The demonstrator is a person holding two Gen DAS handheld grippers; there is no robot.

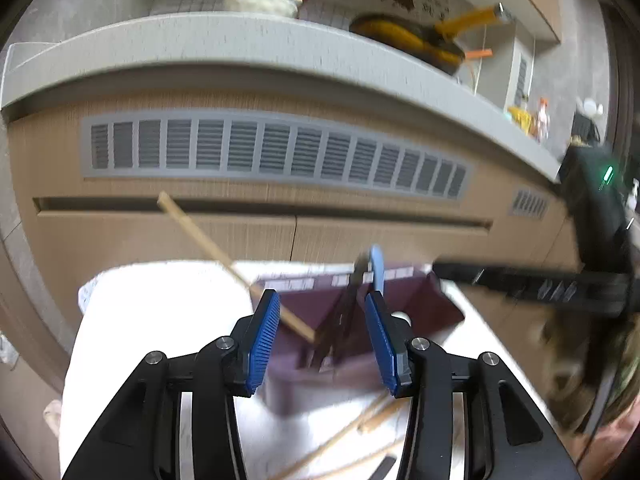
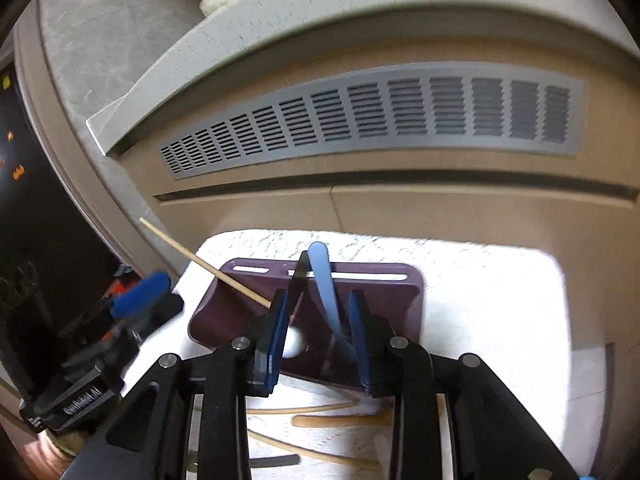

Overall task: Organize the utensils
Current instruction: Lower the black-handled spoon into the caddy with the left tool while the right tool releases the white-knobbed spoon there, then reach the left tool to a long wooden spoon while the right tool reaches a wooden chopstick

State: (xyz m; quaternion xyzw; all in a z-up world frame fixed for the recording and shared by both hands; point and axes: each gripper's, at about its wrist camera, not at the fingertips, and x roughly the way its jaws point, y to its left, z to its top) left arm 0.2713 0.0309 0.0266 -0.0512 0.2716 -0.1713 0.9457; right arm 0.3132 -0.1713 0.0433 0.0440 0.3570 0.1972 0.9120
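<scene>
A purple utensil holder (image 1: 404, 300) (image 2: 380, 296) stands on a white table. In it lean a wooden chopstick (image 1: 224, 258) (image 2: 200, 260), a light blue utensil (image 1: 377, 266) (image 2: 326, 284) and a black utensil (image 1: 350, 296) (image 2: 298, 278). My left gripper (image 1: 322, 332) is open just in front of the holder, empty. My right gripper (image 2: 318, 332) is open, its fingers either side of the blue utensil's lower part, not touching it. Several wooden chopsticks (image 1: 348, 436) (image 2: 316, 420) lie on the table under the grippers.
The white table (image 1: 160, 320) (image 2: 480, 300) stands against a wooden cabinet with a grey vent grille (image 1: 276, 148) (image 2: 380, 116). A grey countertop (image 1: 240, 44) above carries a bowl and a yellow-handled pan (image 1: 424, 36). The other gripper shows at the edge of each view (image 1: 560, 288) (image 2: 120, 320).
</scene>
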